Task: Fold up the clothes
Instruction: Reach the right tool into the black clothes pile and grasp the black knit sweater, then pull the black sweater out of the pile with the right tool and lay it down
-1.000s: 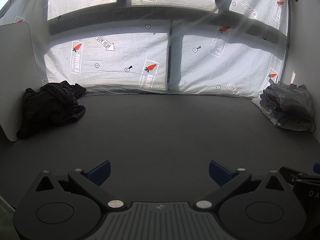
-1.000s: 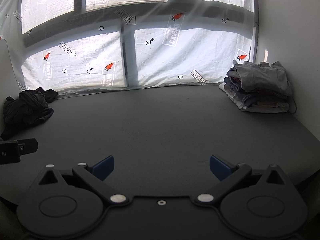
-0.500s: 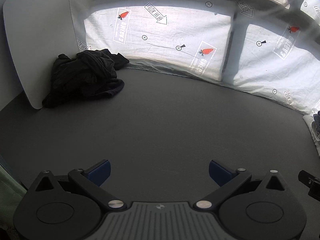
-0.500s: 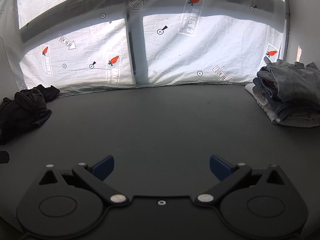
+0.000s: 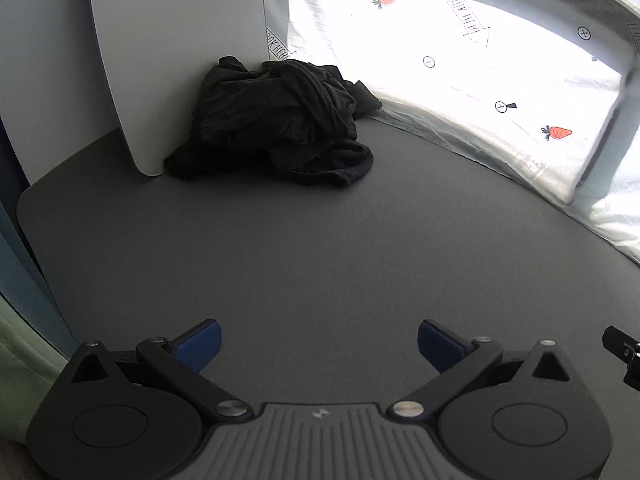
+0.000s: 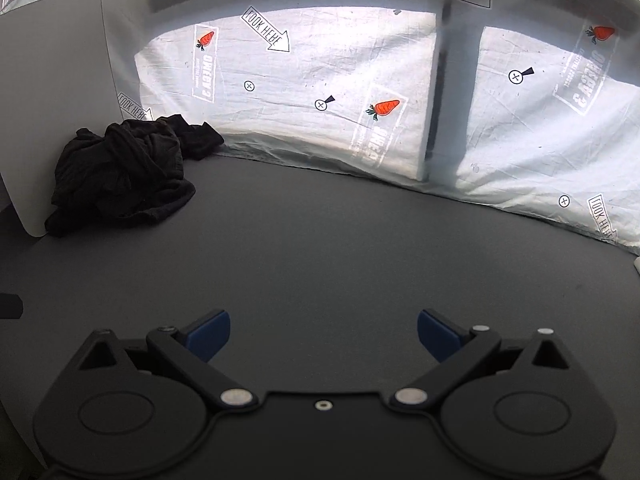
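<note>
A crumpled pile of black clothes [image 5: 276, 124] lies on the dark grey table [image 5: 320, 248] at its far left corner, against a white board. It also shows in the right wrist view [image 6: 124, 172]. My left gripper [image 5: 319, 346] is open and empty, over the table well short of the pile. My right gripper [image 6: 323, 336] is open and empty, over the middle of the table, with the pile far to its left. The stack of folded clothes is out of both views.
A white board [image 5: 168, 52] stands upright at the table's left end, also in the right wrist view [image 6: 52, 92]. A white printed sheet [image 6: 360, 100] hangs along the table's far edge. The table's left edge [image 5: 24, 208] is near the left gripper.
Both grippers have turned to the left. The black pile has come nearer and more central, and the folded stack on the right has left both views. Both stay open.
</note>
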`<action>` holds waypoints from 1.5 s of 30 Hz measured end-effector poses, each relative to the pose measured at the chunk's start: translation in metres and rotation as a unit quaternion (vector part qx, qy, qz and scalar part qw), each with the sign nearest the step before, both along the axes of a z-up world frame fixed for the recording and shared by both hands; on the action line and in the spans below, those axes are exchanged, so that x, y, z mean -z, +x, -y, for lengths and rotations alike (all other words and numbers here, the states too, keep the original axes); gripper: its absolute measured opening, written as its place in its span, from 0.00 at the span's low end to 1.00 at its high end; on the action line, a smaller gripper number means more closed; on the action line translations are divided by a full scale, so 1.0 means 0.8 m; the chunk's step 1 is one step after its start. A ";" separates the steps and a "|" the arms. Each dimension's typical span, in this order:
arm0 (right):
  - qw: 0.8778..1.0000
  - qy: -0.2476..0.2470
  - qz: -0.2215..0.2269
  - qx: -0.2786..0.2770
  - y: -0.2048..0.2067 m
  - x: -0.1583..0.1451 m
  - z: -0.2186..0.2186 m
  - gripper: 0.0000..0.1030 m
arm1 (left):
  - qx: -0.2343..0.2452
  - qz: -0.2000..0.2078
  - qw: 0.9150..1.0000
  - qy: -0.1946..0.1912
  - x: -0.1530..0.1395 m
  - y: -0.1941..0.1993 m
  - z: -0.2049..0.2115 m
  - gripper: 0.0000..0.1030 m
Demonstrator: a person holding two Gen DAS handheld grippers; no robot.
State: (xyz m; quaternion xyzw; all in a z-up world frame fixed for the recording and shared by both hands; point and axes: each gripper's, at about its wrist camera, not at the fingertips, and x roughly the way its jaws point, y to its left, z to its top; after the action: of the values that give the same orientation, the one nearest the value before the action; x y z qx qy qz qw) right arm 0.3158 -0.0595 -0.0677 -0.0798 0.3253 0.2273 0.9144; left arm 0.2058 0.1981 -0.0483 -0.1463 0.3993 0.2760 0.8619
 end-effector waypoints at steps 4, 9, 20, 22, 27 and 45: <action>0.999 0.011 0.007 -0.037 0.043 -0.003 -0.098 0.85 | -0.018 0.006 1.000 -0.004 0.009 0.047 -0.078 1.00; 0.997 0.022 0.001 -0.079 0.109 0.006 -0.228 0.64 | -0.035 0.005 0.999 -0.010 0.028 0.112 -0.171 1.00; 0.981 0.026 -0.015 -0.193 0.223 0.043 -0.453 0.41 | -0.089 -0.023 0.995 -0.026 0.087 0.237 -0.324 1.00; 0.974 0.038 -0.018 -0.223 0.233 0.047 -0.482 0.41 | -0.104 -0.022 0.994 -0.015 0.093 0.244 -0.338 1.00; 0.962 0.044 0.008 -0.270 0.246 0.054 -0.536 0.53 | -0.116 -0.019 0.993 -0.023 0.110 0.249 -0.364 1.00; 0.955 0.049 0.290 -0.045 0.225 -0.073 -0.417 0.12 | -0.113 -0.026 0.991 0.068 0.089 0.233 -0.348 1.00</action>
State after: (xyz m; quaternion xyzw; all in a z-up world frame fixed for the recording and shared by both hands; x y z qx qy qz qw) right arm 0.4961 0.2742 -0.0092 -0.1121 0.0301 0.2511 0.9610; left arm 0.3922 0.4768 -0.1192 -0.1240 0.3823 0.4018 0.8228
